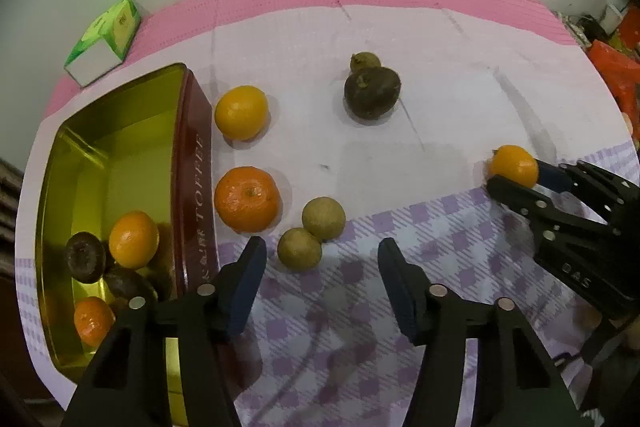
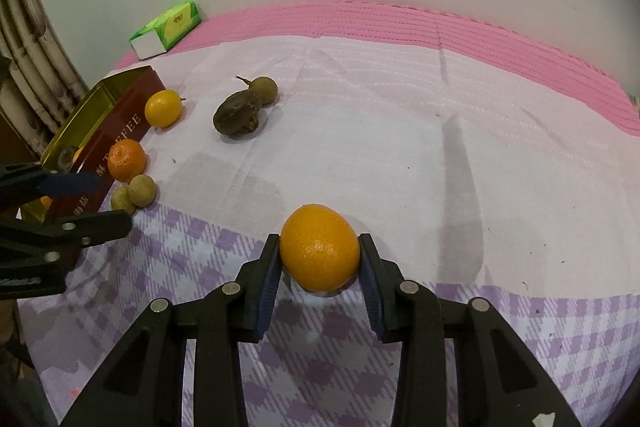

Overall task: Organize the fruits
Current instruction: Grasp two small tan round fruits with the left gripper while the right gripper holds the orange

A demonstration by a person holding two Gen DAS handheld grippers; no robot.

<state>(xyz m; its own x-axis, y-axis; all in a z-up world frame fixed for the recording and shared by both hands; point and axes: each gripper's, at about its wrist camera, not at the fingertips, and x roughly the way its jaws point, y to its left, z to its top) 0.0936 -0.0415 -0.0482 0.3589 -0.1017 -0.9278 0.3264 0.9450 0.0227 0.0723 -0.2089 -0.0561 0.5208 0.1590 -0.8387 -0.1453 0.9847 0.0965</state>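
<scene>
Two small green-brown fruits (image 1: 311,235) lie touching each other just above and between the spread, empty jaws of the left gripper (image 1: 322,259), lower centre of its view, beside the gold tin (image 1: 120,155), while the right gripper (image 2: 319,259) clamps an orange (image 2: 319,251).

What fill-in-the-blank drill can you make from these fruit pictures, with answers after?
1. The right tongs are shut on a yellow-orange ____.
2. The left tongs hold ____.
3. The tin has the word ____ on its red side.
4. The box by the wall is ____ and white.

Missing words: fruit; nothing; TOFFEE; green
</scene>
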